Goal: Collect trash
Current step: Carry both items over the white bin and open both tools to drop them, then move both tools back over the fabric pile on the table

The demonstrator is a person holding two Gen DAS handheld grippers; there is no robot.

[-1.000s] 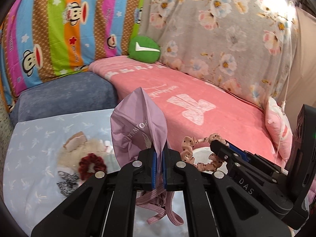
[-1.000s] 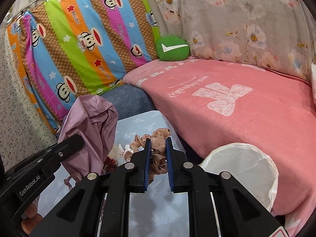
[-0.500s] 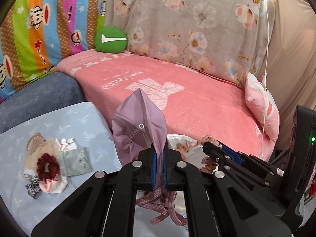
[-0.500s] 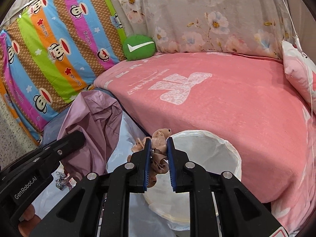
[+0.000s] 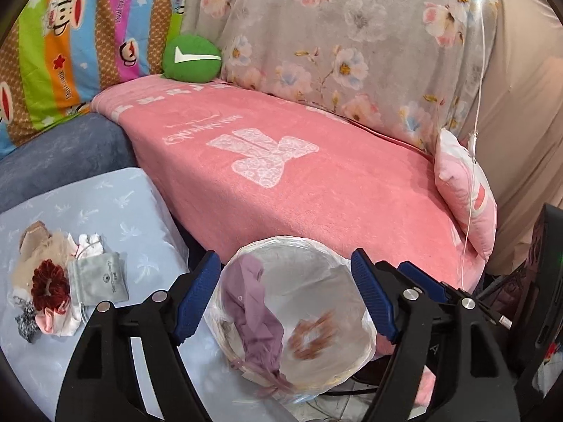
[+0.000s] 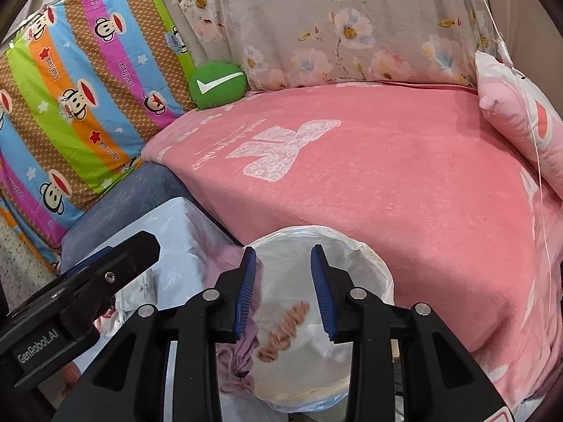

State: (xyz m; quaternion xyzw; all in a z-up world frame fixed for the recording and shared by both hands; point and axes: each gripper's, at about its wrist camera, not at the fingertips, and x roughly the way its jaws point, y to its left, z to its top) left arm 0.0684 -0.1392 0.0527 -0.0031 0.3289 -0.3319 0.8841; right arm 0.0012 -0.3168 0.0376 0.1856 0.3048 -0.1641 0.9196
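Lilac drawstring pouch (image 5: 253,313) and pinkish-brown scrunchie (image 5: 311,339), blurred, sit inside white-lined bin (image 5: 352,267). So both drops look done. Left gripper (image 5: 285,302) just sprang wide, nothing between pads. Right gripper (image 6: 283,292) also just opening, empty, right over bin mouth. Remaining trash pile lies off to left on pale blue cloth (image 5: 116,204): dark red scrunchie (image 5: 49,283), grey pouch (image 5: 102,279), bits of fluff. Left gripper nearer it, so guessing left goes back first. Pink blanket (image 5: 316,190) behind bin.
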